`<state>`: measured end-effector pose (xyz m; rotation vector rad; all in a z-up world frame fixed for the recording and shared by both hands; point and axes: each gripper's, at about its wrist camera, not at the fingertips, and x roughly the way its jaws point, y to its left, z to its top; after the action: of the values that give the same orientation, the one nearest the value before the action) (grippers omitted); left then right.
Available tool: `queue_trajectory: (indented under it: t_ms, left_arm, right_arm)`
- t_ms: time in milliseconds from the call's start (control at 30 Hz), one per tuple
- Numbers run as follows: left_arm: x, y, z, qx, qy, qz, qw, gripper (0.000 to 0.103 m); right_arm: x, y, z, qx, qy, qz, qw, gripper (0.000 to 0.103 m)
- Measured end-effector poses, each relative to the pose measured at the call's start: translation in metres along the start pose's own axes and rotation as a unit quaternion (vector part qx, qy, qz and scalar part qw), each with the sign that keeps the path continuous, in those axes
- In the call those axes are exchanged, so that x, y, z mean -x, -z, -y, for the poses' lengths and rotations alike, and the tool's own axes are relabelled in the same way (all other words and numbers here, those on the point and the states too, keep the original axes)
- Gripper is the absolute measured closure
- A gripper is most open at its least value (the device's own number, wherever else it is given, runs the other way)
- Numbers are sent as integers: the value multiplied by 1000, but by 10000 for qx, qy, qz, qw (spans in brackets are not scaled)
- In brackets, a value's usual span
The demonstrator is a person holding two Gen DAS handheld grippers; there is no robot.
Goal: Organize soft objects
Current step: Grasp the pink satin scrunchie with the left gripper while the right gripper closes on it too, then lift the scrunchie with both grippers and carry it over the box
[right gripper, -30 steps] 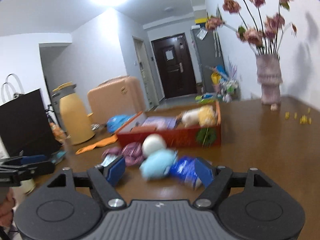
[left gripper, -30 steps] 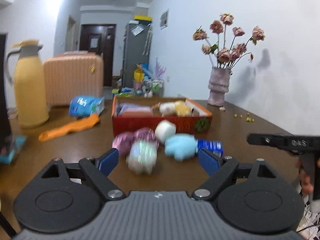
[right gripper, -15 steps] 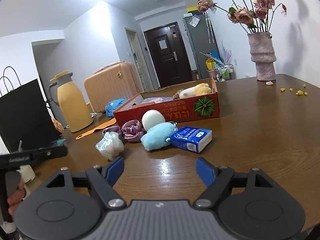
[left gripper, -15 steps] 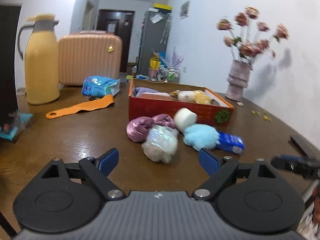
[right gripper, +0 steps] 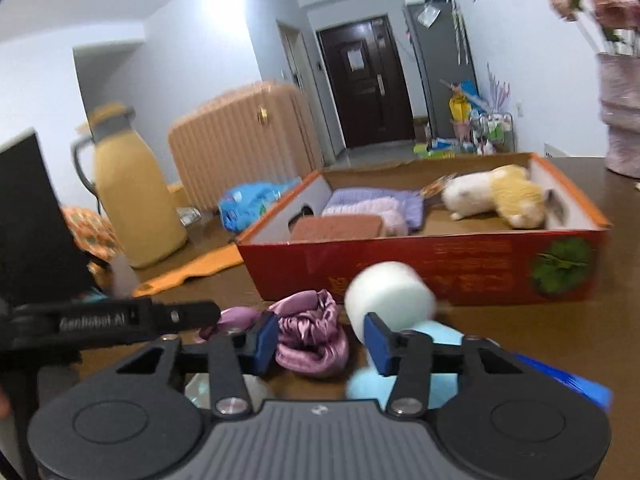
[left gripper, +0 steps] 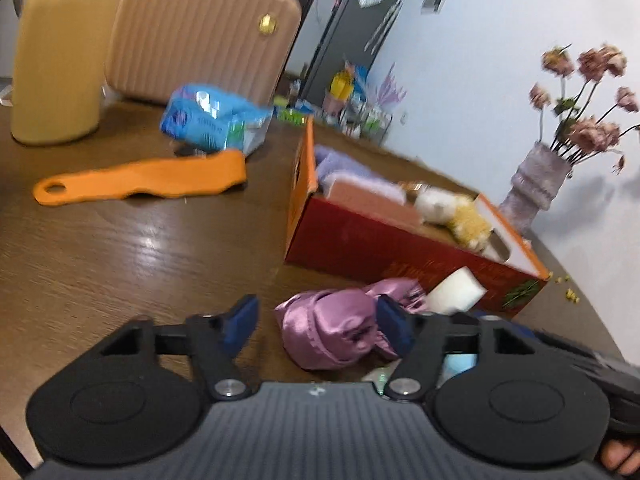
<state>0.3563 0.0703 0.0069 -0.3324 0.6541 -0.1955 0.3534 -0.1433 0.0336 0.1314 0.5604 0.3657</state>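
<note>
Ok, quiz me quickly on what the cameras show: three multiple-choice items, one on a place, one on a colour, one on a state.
1. Where is the white foam roll relative to the red box?
A. inside it
B. on the table in front of it
C. behind it

2. What colour is the flat tool lying on the table?
A. orange
B. green
C. black

3. What state is the red box in?
A. closed with a lid
B. open-topped and empty
C. open-topped with soft things inside

Answers:
1 B, the roll sits outside the box's front wall.
2 A, the tool is plainly orange in both views.
3 C, a plush toy and folded cloths show inside, and there is no lid on it.
</note>
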Motion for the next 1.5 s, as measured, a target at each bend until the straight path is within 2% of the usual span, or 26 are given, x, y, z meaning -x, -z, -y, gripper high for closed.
queue_trajectory:
  t_ms: [133,167,200,267,300,367,400,500,600,700,767,867,967,1033,1133,1167,1200,1233,1300,1367,1500]
  left_arm:
    - [-9,7,-11,12,434,-47,9990,65]
    - [-10,9,-14,37,524,-76,9986,66]
    - [-11,10,-16,64,556,-95,9984,66]
    - [-11,12,-17,41,592,-49,9982,67]
    - [-11,13,-16,13,598,-37,9982,68]
    - [-9,12,-14,-60,665,-22,9978,78]
    - [-7,12,-12,-90,669,-23,9977,79]
    - [7,5,-5,-72,698,39,9975,83]
    - [45,-4,9,-106,870,476,9950,84]
    - [91,-6,37,-410,1141,984,9877,84]
    - [111,-1,52,-516,1391,1082,9830,84]
    - [127,27,69,-471,1748,836,9799,84]
    - [123,67,82,-466,1926,303,9797,84]
    - [110,94,89,-508,1862,-114,9811,84]
    - [93,126,96,-711,1577,-639,9829,84]
    - [94,133,97,-779,1588,-637,9822,84]
    - [97,137,98,-805,1605,-608,9819,84]
    - [100,140,99,-848,1610,-604,9815,84]
    - [102,141,100,-943,1545,-595,9817,83]
    - [102,142,101,-994,1478,-590,9822,83]
    - [106,142,101,-1032,1330,-553,9842,82]
  right_arm:
    - [-38,2,-9,161,199,-351,9991,65]
    - [-44,4,-9,146,245,-403,9988,67]
    - [-48,7,-7,121,247,-474,9985,78]
    - [-50,10,-4,147,267,-460,9985,87]
    - [-50,10,-2,92,209,-463,9987,91]
    - [-50,10,0,52,118,-467,9988,95]
    - [-49,10,0,66,75,-482,9988,97]
    - [-34,4,-4,87,-76,-179,9998,97]
    - [1,-8,-12,188,-212,305,9991,97]
    - [42,-18,-19,355,-328,752,9960,97]
    - [75,-17,-21,462,-373,997,9932,97]
    - [127,2,-11,465,-403,1123,9918,97]
    - [159,39,11,380,-285,761,9960,96]
    - [165,69,28,285,-160,247,9992,92]
    - [175,99,49,-26,51,-20,10000,87]
    - [182,105,54,-113,28,6,9999,82]
    - [189,109,58,-205,-37,56,9998,71]
    - [195,111,62,-304,-131,124,9994,67]
    - [200,110,67,-448,-184,294,9984,67]
    - [196,107,69,-473,-61,329,9983,67]
    - [170,117,59,-226,244,18,9994,71]
